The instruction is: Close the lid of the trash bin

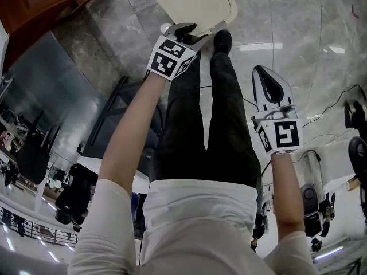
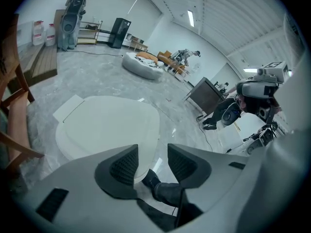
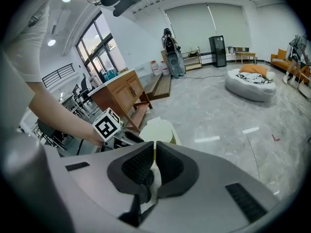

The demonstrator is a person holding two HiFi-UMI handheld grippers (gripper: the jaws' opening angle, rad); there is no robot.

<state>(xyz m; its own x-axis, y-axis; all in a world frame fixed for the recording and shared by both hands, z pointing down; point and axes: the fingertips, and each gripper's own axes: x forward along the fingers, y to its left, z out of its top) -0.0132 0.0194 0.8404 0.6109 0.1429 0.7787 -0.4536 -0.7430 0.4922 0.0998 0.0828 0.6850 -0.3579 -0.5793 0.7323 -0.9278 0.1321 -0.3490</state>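
cream plastic trash bin lid (image 1: 195, 3) sits just ahead of the left gripper (image 1: 186, 32), whose tips reach over its near edge; can't tell if they touch it. the lid looks to lie down flat on the bin. in the left gripper view the jaws stand spread w/ nothing pinched btwn them. thru the gap you see the lid's near rim and, lower, the person's black shoe (image 2: 151, 179) on the grey marble floor (image 2: 97, 76). the left marker cube (image 1: 169, 59) rides behind the jaws, on a bare forearm w/ a pale sleeve.

right gripper (image 1: 262, 72) hangs well apart from the lid, back and to the right of the left one, beside the person's right leg in dark trousers (image 1: 229, 125), and points down at the floor. its jaws are drawn together, only a sliver of light btwn the pads (image 3: 138, 166), holding nothing. its own view looks past them to the bin lid further ahead, w/ the left gripper's cube up-left of the jaws.

far beyond the left gripper, across the floor: a white beanbag (image 2: 142, 66) w/ sth orange on it. close by on that gripper's left, a wooden chair frame (image 2: 17, 125). ahead-left of the right gripper, a wooden cabinet (image 3: 119, 93). a black cable (image 1: 335, 99) trails on the floor to the right of the right gripper.
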